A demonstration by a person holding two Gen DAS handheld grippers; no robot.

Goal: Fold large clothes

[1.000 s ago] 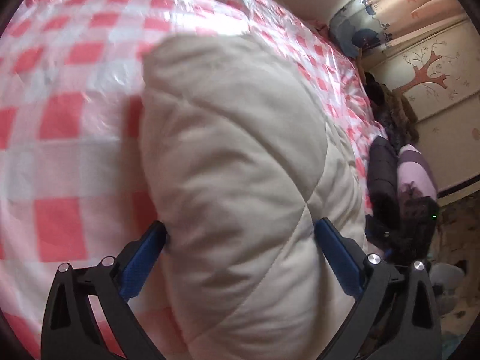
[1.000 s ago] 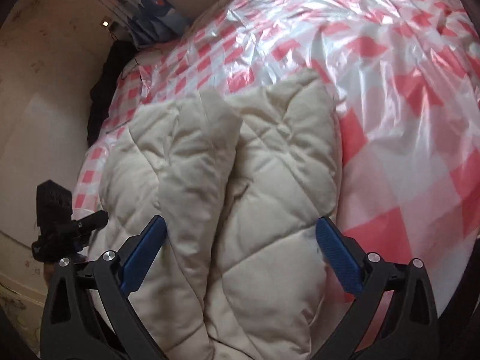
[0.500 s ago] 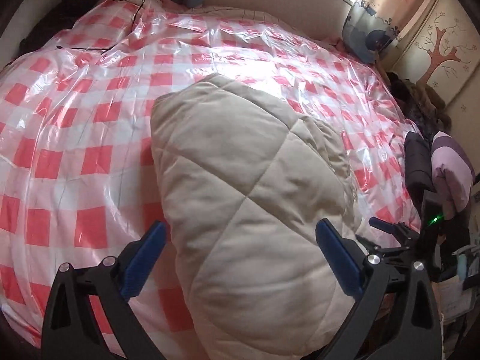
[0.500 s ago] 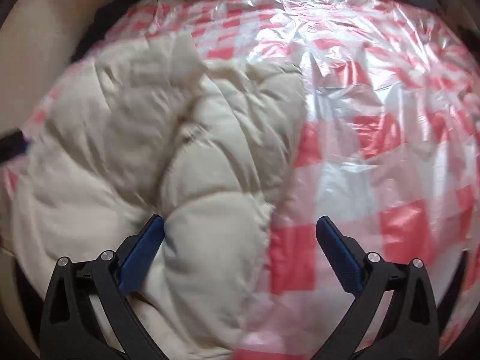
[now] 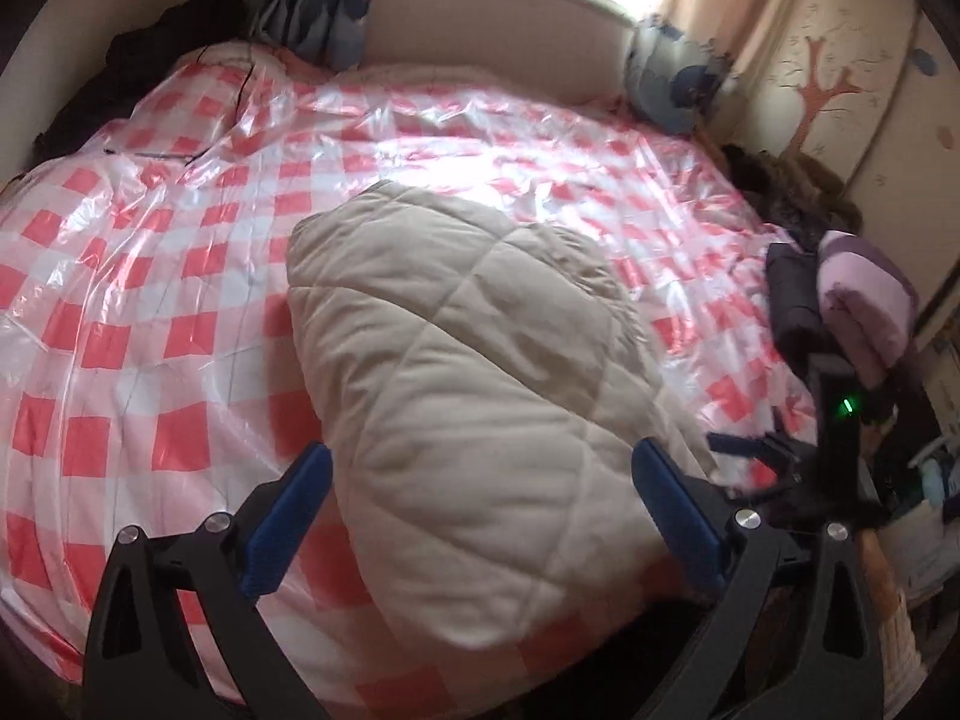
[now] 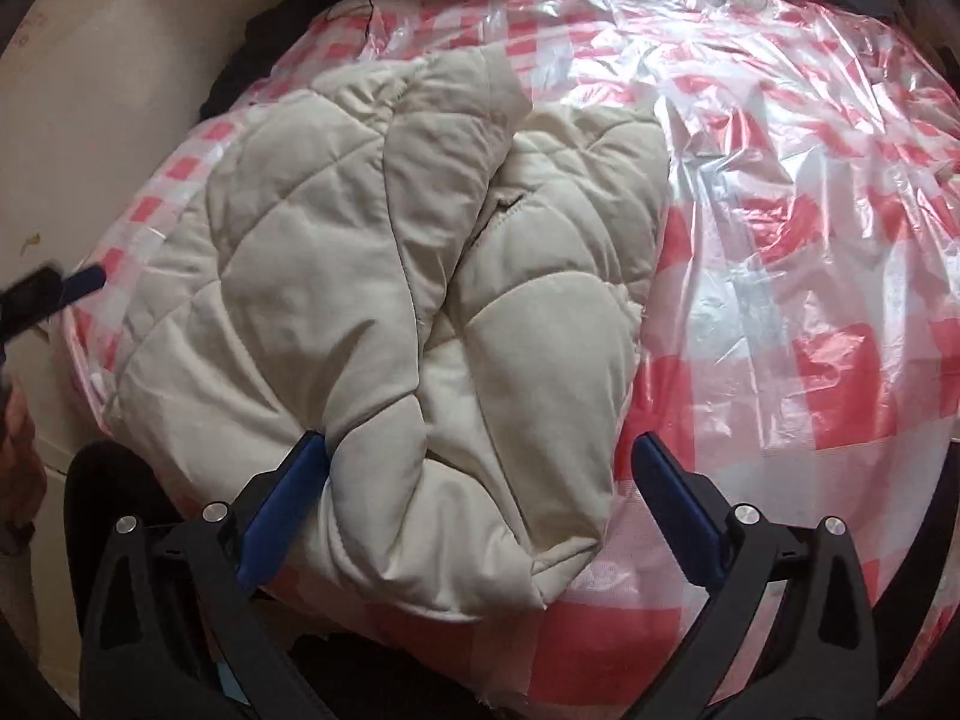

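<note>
A cream quilted padded coat (image 5: 468,372) lies folded into a thick bundle near the front edge of the bed. The right wrist view shows the coat (image 6: 384,312) with two folded parts lying side by side. My left gripper (image 5: 480,468) is open above the bundle's near end, its blue fingers wide apart and holding nothing. My right gripper (image 6: 480,462) is open too, hovering over the coat's near edge without gripping it. The other gripper (image 5: 834,456) shows at the right of the left wrist view, and its blue tip (image 6: 78,282) at the left edge of the right wrist view.
The bed carries a red-and-white checked plastic sheet (image 5: 180,276). A folded dark and lilac stack of clothes (image 5: 840,300) sits at the bed's right edge. Dark garments (image 5: 156,66) lie at the far left corner, a cushion (image 5: 672,84) by the headboard. A wall (image 6: 108,90) runs along the bed's left.
Both grippers have drawn back and up from the coat, so more of the bed shows. The coat lies still, released, in its folded shape.
</note>
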